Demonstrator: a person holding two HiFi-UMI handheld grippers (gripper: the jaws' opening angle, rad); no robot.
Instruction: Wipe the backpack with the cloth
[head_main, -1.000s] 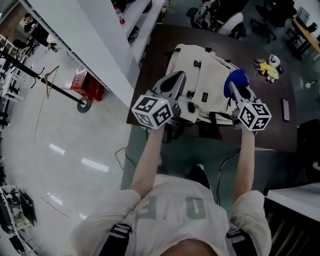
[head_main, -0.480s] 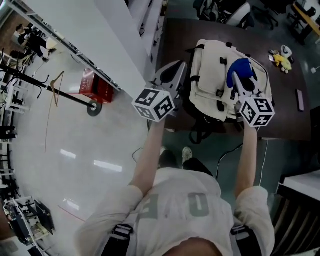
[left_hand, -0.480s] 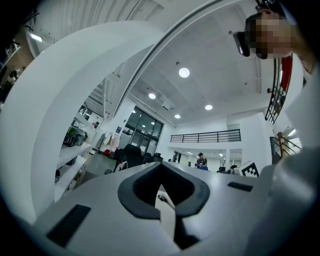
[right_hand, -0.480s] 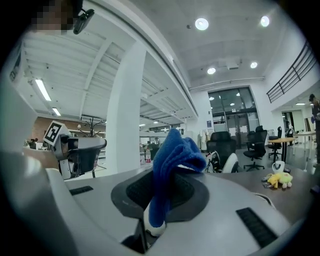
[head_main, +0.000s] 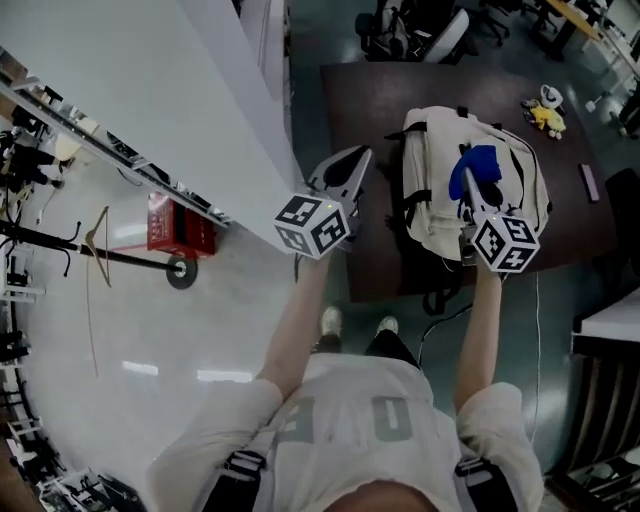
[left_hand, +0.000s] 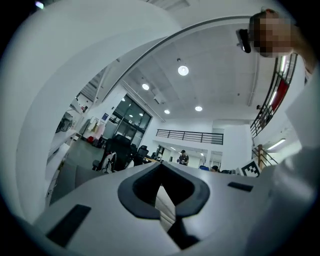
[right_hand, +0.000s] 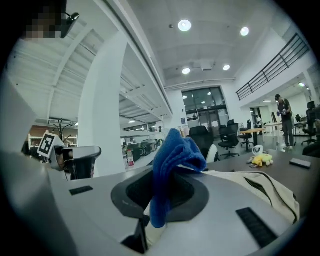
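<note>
Person's left forearm (head_main: 298, 318) and right forearm (head_main: 480, 330) extended forward, side by side: left gripper (head_main: 352, 160) with jaws together and empty; right gripper (head_main: 466, 185) with jaws clamped on a blue cloth (head_main: 481, 160).

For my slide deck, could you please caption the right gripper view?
Right gripper shut on a blue cloth, cream backpack just beyond.

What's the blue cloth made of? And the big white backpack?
The blue cloth looks like soft microfibre or terry: matte, fuzzy, bunched in limp folds. The backpack seems to be woven fabric, maybe canvas or nylon: cream, matte, creased, with black straps.
</note>
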